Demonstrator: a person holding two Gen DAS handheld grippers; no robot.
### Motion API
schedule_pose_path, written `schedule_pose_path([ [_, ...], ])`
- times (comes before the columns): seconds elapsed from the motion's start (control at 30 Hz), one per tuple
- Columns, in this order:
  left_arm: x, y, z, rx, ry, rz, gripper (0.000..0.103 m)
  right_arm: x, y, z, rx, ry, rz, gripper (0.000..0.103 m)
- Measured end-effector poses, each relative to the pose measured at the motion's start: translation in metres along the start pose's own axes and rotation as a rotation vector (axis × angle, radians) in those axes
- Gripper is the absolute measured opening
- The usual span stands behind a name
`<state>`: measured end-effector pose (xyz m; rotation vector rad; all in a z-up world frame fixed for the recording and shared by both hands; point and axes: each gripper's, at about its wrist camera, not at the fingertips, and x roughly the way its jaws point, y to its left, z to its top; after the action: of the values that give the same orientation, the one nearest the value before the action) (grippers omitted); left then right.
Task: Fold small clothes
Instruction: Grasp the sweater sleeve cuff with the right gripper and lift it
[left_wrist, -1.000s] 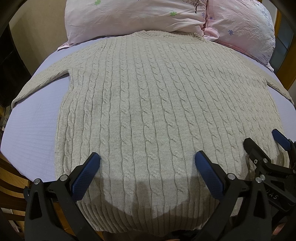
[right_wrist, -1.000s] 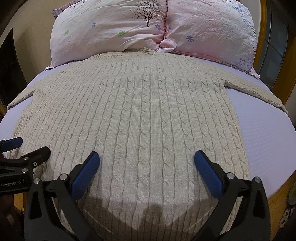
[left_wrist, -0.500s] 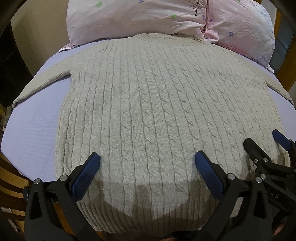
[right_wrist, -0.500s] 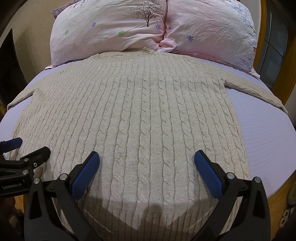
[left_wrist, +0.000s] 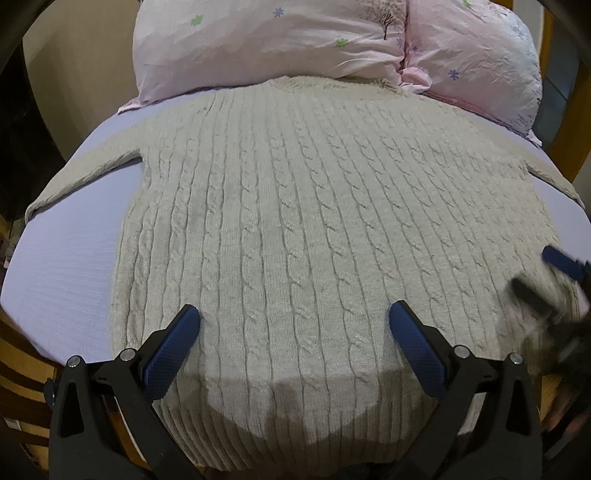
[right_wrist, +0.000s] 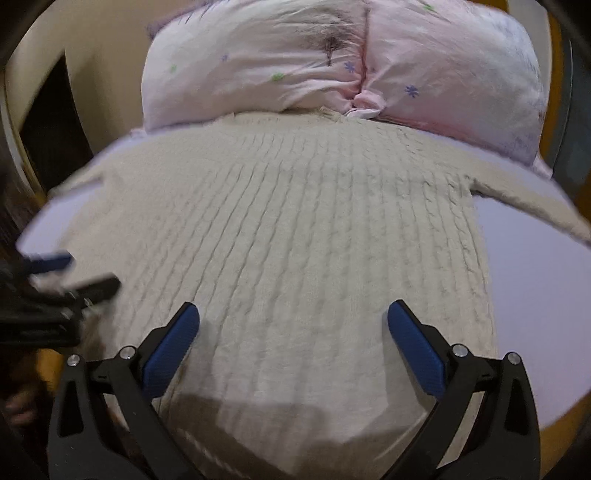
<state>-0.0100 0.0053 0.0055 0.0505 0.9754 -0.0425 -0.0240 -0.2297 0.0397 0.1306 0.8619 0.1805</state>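
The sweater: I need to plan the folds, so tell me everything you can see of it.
The sweater is a cream cable-knit pullover with a ribbed hem and a round ribbed collar. It lies flat and unfolded on the lavender sheet, with the collar against the pink pillows and the hem at the near edge of the bed. Both sleeves spread out sideways. The left tool and the right tool are open above the hem end. Neither grips the knit.

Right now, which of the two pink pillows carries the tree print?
The pillow on the left, as both wrist views show it: a dark tree is printed near its inner edge, beside the seam where it meets the other pillow, which shows only small flowers above the sweater.
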Motion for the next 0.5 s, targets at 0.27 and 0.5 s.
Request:
schedule_pose_path([
  [0.27, -0.011, 0.036, 0.022, -0.087, -0.164, -0.046, 0.102, -0.042, -0.241, 0.064, 0.595, -0.189, -0.309, 0.088],
  [0.5, -0.011, 0.088, 0.049, -0.226, -0.309, -0.033, 0.102, -0.033, -0.399, 0.053, 1.083, -0.211, -0.352, 0.052],
])
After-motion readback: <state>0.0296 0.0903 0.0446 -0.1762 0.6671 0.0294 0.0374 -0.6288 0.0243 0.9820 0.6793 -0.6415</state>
